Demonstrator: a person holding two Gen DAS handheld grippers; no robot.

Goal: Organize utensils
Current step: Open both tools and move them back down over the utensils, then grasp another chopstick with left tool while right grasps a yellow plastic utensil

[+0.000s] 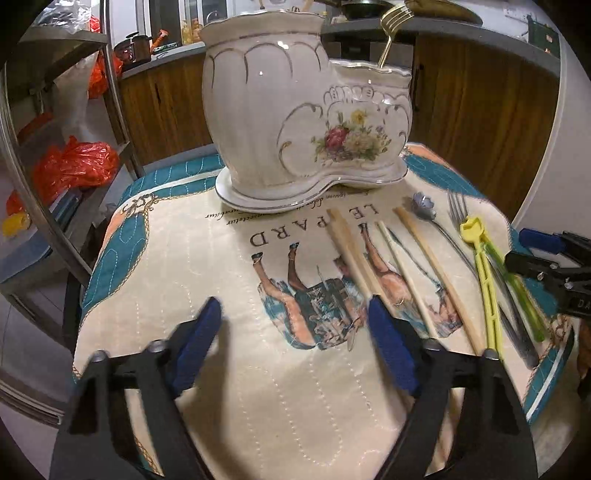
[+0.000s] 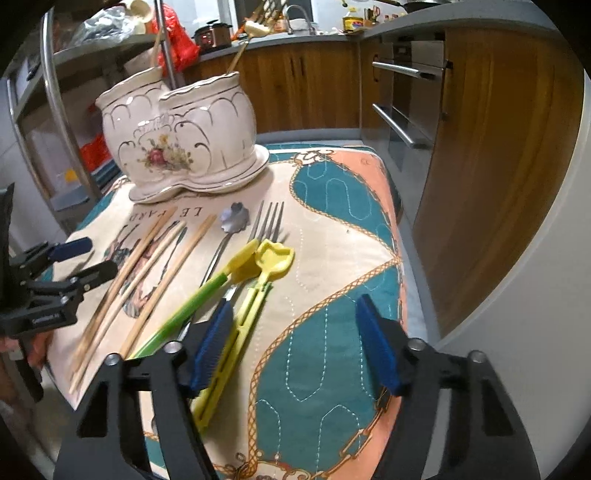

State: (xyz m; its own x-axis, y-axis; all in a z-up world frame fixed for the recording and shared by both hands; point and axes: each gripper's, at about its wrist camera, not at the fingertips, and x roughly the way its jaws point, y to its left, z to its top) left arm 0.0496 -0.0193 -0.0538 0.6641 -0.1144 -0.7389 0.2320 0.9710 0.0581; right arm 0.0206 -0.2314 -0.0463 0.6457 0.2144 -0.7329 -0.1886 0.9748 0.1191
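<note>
A white ceramic utensil holder [image 1: 295, 110] with a flower print stands at the back of the printed cloth [image 1: 207, 280]; it also shows in the right wrist view [image 2: 177, 140]. A gold fork [image 1: 391, 22] stands in its smaller compartment. Several wooden chopsticks [image 1: 354, 254], a flower-ended spoon [image 1: 424, 206], a steel fork [image 2: 269, 221], a yellow plastic spoon [image 2: 275, 258] and a green-handled one [image 2: 192, 302] lie side by side on the cloth. My left gripper [image 1: 295, 339] is open and empty above the cloth, left of the chopsticks. My right gripper [image 2: 295, 347] is open and empty, its left finger over the yellow spoon's handle.
Wooden kitchen cabinets [image 2: 480, 166] and an oven front [image 2: 406, 110] stand behind and right. A metal rack [image 1: 55, 147] with orange bags [image 1: 74, 166] stands left. The cloth's edges drop off at the sides.
</note>
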